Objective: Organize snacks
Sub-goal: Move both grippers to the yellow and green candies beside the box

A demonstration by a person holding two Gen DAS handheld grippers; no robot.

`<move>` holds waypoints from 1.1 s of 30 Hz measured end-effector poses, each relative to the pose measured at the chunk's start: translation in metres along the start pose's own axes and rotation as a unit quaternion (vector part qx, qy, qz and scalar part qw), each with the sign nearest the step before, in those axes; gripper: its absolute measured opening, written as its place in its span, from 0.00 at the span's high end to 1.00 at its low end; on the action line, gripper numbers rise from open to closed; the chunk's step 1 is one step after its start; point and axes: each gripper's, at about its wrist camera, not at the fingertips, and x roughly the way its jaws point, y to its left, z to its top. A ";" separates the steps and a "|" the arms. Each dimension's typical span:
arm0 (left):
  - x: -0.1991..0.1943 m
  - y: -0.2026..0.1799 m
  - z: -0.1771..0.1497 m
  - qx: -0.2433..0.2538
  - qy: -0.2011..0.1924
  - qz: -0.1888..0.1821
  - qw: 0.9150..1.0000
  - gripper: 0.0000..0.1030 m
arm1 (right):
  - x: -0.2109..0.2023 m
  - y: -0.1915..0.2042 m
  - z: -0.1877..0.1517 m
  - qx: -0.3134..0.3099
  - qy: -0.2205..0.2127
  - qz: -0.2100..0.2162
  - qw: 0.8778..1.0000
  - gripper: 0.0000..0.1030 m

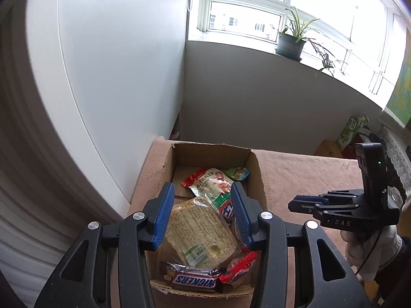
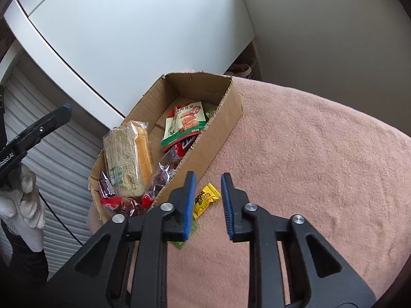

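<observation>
The left gripper (image 1: pixel 201 214) hangs over the box (image 1: pixel 259 179), jaws apart and empty, with the bread pack (image 1: pixel 197 231) below between them. The right gripper (image 2: pixel 208 200) is beside the box, jaws apart around nothing, the yellow candy (image 2: pixel 205 200) on the cloth (image 2: pixel 308 154) just below.

Open cardboard box (image 2: pixel 221 118) holding wrapped snacks (image 2: pixel 128 159), yellow candy (image 2: pixel 206 200) beside it

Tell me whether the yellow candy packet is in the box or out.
Out: the yellow packet lies on the pink cloth, beside the cardboard box and outside its wall.
</observation>
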 end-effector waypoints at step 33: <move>-0.048 0.045 -0.110 -0.041 0.059 0.001 0.997 0.57 | 0.064 0.058 -0.051 -0.176 0.130 -0.019 0.976 0.91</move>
